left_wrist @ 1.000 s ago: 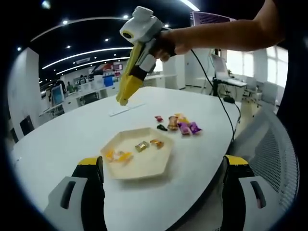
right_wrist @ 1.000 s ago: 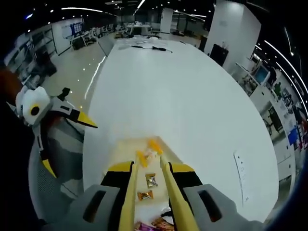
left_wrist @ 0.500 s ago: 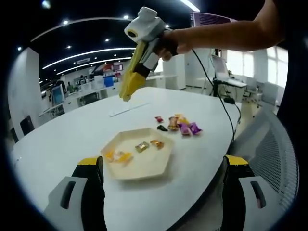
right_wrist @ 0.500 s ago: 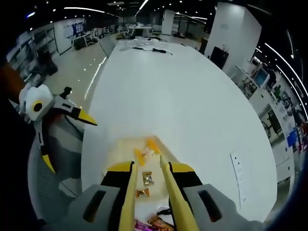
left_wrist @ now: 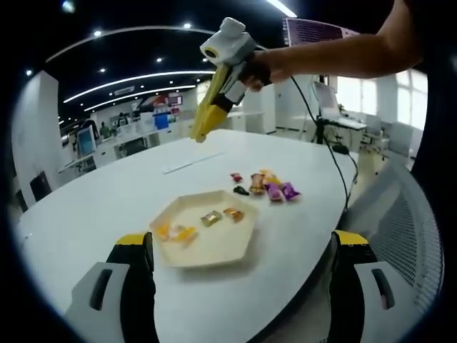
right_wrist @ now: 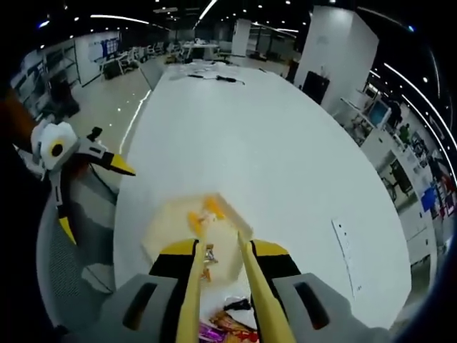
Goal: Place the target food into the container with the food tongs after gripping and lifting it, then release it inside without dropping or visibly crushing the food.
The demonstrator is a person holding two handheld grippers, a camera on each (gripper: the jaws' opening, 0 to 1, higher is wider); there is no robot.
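A cream hexagonal tray point(left_wrist: 214, 246) lies on the white table and holds yellow point(left_wrist: 176, 231), gold point(left_wrist: 210, 218) and orange point(left_wrist: 232, 212) wrapped sweets. A pile of wrapped sweets point(left_wrist: 265, 184) sits on the table just beyond it. My left gripper point(left_wrist: 240, 239) is open, wide apart, low in front of the tray. A hand holds my right gripper point(left_wrist: 199, 135) high above the table, its yellow tongs empty. In the right gripper view the tongs point(right_wrist: 223, 244) stand slightly apart above the tray point(right_wrist: 168, 232), with the pile point(right_wrist: 228, 332) below them.
A white strip point(left_wrist: 187, 163) lies on the table past the tray. A grey mesh chair point(left_wrist: 400, 214) stands at the table's near edge, beside the left gripper point(right_wrist: 78, 153). A cable runs from the right gripper down to the table's right side. Desks fill the room behind.
The right gripper has risen and drifted right, away from the tray, its tongs still empty. The left gripper, tray and sweets have not moved.
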